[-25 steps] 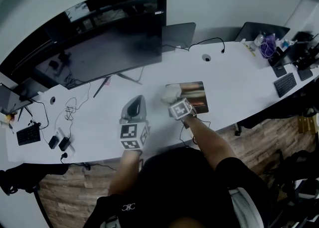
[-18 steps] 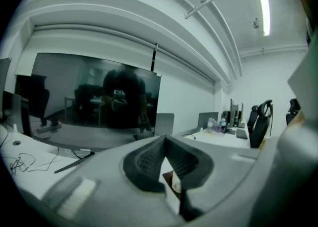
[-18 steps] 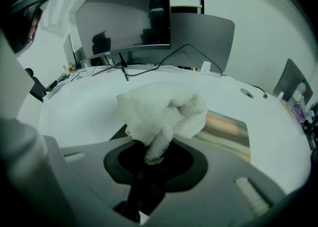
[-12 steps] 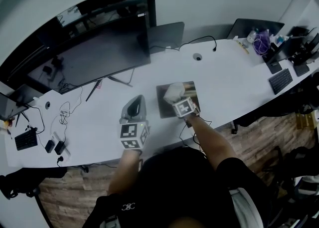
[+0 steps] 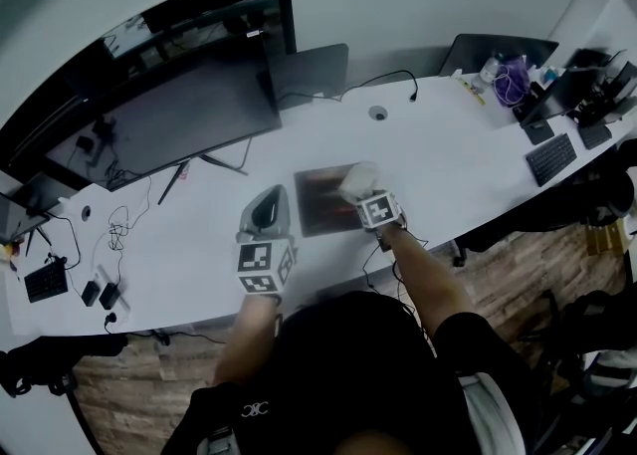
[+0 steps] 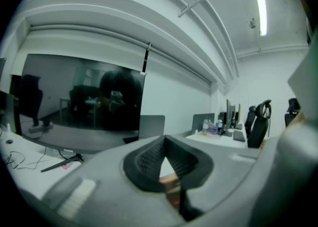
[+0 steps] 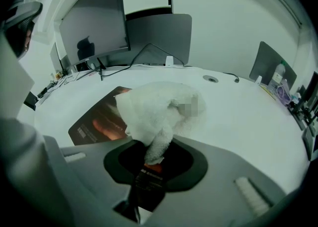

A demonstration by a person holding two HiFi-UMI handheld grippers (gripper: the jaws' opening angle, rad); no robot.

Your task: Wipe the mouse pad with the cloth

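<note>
A dark mouse pad (image 5: 318, 202) with a reddish print lies flat on the white desk (image 5: 448, 164). A white cloth (image 5: 358, 181) rests bunched on the pad's right part. My right gripper (image 5: 367, 195) is shut on the cloth's near end. In the right gripper view the cloth (image 7: 156, 109) rises out of the gripper (image 7: 154, 159) and covers the near right corner of the pad (image 7: 97, 121). My left gripper (image 5: 271, 202) hovers just left of the pad, shut and holding nothing. In its own view that gripper (image 6: 166, 144) shows its pads meeting.
A wide dark monitor (image 5: 179, 114) stands at the back left, and a smaller dark screen (image 5: 309, 70) stands behind the pad. A cable hole (image 5: 377, 113) sits beyond the pad. Loose cables (image 5: 119, 234) lie far left; a keyboard (image 5: 552, 157) and clutter lie far right.
The right gripper has dragged the cloth across the pad from its left edge to its right part. The left gripper has stayed in place beside the pad.
</note>
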